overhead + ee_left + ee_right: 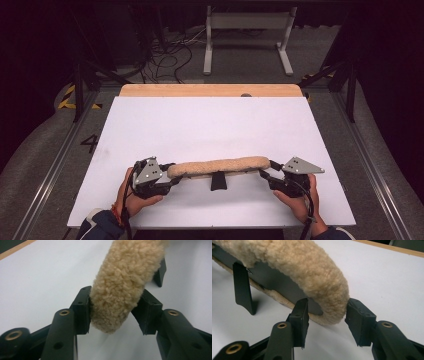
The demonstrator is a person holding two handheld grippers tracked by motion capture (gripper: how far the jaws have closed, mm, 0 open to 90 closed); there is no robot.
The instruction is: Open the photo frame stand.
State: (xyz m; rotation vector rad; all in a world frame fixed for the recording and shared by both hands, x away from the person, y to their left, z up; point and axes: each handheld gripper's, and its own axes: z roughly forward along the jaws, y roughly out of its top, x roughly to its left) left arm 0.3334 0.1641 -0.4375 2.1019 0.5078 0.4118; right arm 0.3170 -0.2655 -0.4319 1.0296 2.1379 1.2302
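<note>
Two hand-held black grippers met one long, tan, fleecy padded sleeve low in the centre of the high view, where it lay crosswise on the white sheet covering the wooden-edged table. No container stood on that sheet.

The left gripper, at the lower left of the high view, had its jaws about half apart around the sleeve's left end. In the left gripper view both pads pressed into the wool at the lower centre, so this gripper was clamped on the sleeve.

The right gripper, at the lower right of the high view, flanked the sleeve's other end. In the right gripper view its jaws stood about half apart; the right pad was at the fleece, while the left pad sat in front of the dark inner lining, and whether either pad squeezed it could not be told.

The sleeve looked curly and thick, rounded at both ends and slightly bowed. A short black strap hung from its middle toward the bottom of the high view, and the right gripper view showed the strap at the left, beside the sleeve's flat dark inner face.
</note>
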